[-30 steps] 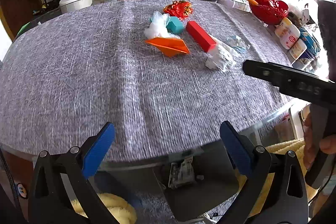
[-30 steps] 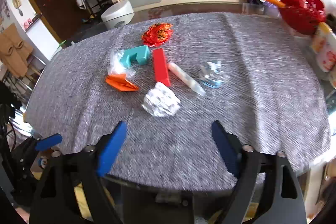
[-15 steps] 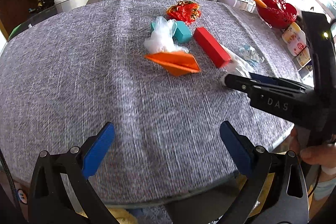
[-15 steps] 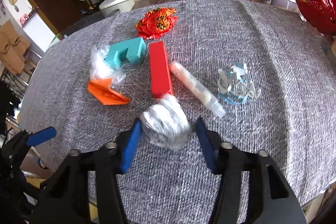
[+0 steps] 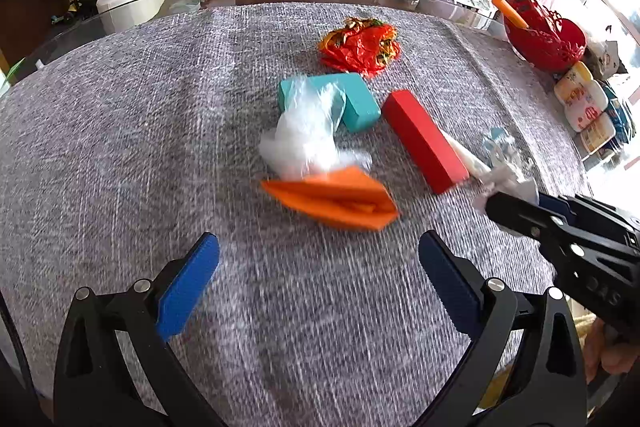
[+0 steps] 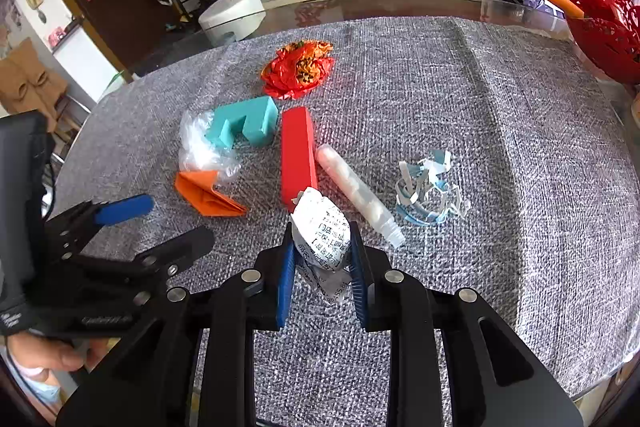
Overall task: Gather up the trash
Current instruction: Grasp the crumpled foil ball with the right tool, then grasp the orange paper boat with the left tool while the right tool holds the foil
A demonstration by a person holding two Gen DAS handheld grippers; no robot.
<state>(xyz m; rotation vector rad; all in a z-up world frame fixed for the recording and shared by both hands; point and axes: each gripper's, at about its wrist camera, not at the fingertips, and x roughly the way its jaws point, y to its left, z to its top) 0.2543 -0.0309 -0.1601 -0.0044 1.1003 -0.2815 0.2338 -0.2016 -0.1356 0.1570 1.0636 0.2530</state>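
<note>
Our right gripper (image 6: pixel 322 255) has just closed on one crumpled printed paper ball (image 6: pixel 320 233); our left gripper (image 5: pixel 318 281) gapes wide, one orange folded paper (image 5: pixel 336 201) ahead.

On the worktop (image 6: pixel 500 99) the things lie in a bunch. The wrapper (image 6: pixel 298 69) is farthest back. In front of it sit the block (image 6: pixel 244 123) and, to its right, the long box (image 6: pixel 298 155). A bag (image 6: pixel 200 151) lies left of the block, touching it. The folded paper (image 6: pixel 206 193) is in front of the bag. A tube (image 6: pixel 358 187) lies right of the box, and paper strips (image 6: pixel 428 187) lie right of the tube. The paper ball (image 6: pixel 320 233) sits at the near end of the box, between the pads of the right claw (image 6: pixel 322 259). The left claw (image 5: pixel 318 277) is near the folded paper.
</note>
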